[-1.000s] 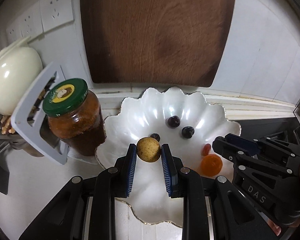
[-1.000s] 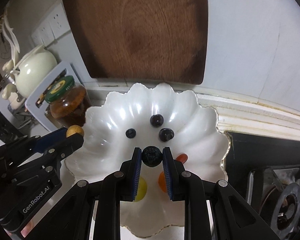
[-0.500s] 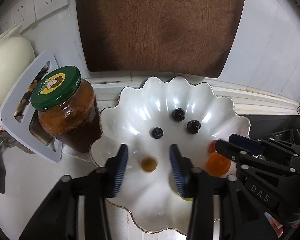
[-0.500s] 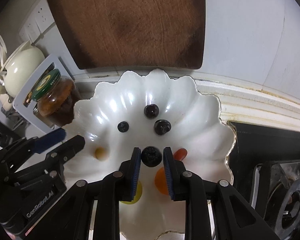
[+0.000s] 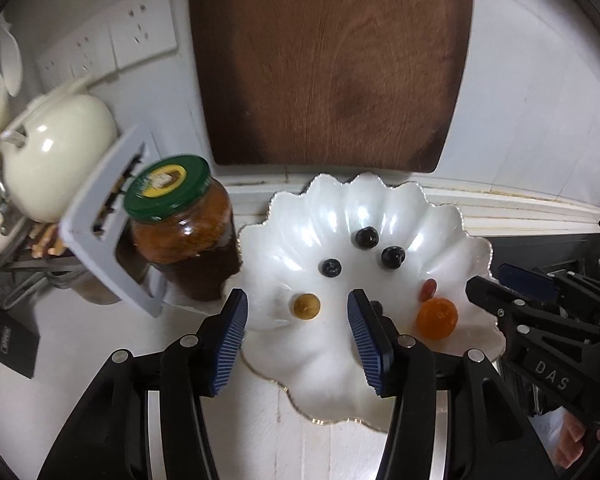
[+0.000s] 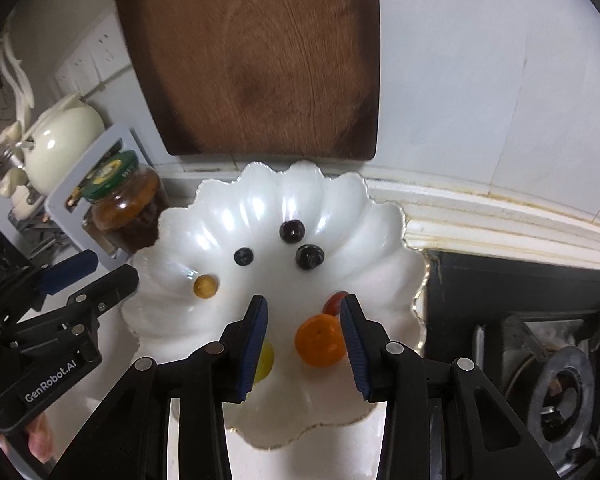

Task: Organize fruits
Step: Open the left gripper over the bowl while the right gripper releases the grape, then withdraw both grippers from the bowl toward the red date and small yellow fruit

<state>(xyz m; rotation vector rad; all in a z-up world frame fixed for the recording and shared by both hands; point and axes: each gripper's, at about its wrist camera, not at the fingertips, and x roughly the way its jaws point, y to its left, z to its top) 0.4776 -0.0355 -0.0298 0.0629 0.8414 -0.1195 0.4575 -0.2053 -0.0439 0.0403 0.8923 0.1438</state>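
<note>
Spread wide over the near left rim of the scalloped white dish [image 5: 384,396], the left gripper [image 5: 298,312] is seen with its jaws apart and nothing held. Left of its fingers, a green-lidded jar [image 5: 184,220] is stood touching the dish's edge. A small yellow-brown fruit [image 5: 307,306] is lain in the dish just ahead, between the fingertips. Beyond it, three dark berries [image 5: 331,268] are scattered apart. To the right of those fingers, a small orange [image 5: 437,318] and a red fruit [image 5: 429,289] are placed touching. Farther right, the right gripper [image 6: 303,312] is likewise held open and empty; the orange is framed between its fingers, and a yellow-green fruit [image 6: 265,360] is partly hidden behind its left finger.
</note>
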